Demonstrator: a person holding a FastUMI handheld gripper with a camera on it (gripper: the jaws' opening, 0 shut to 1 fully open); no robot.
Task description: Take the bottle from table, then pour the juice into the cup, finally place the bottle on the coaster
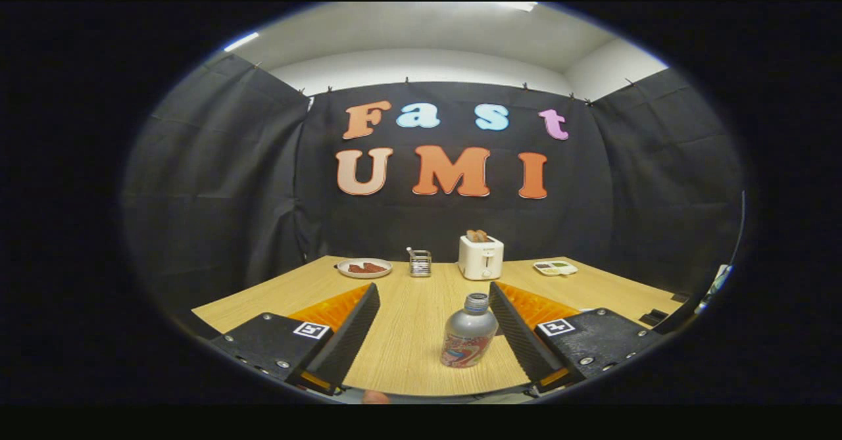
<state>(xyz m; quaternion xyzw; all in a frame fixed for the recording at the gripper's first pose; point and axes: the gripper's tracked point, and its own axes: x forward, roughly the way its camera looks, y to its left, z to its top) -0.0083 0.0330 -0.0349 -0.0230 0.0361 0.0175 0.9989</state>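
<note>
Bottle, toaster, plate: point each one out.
Bottle (468, 335), gripper view, on its silver body, between the open tongs (434, 318).
Toaster (481, 258), gripper view, on its white front.
Plate (364, 268), gripper view, on its rim.

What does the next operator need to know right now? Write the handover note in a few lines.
Gripper: open, fingers wide apart, touching nothing.
Bottle: upright on the table, between the fingers and close to the right one, cap off.
Beyond it, near the back wall: plate, small rack, toaster, flat tray.
Done: gripper lined up around the bottle.
Left: close on the bottle, lift, pour into the cup, set the bottle on the coaster. I can't pick out the cup or coaster from here.
</note>
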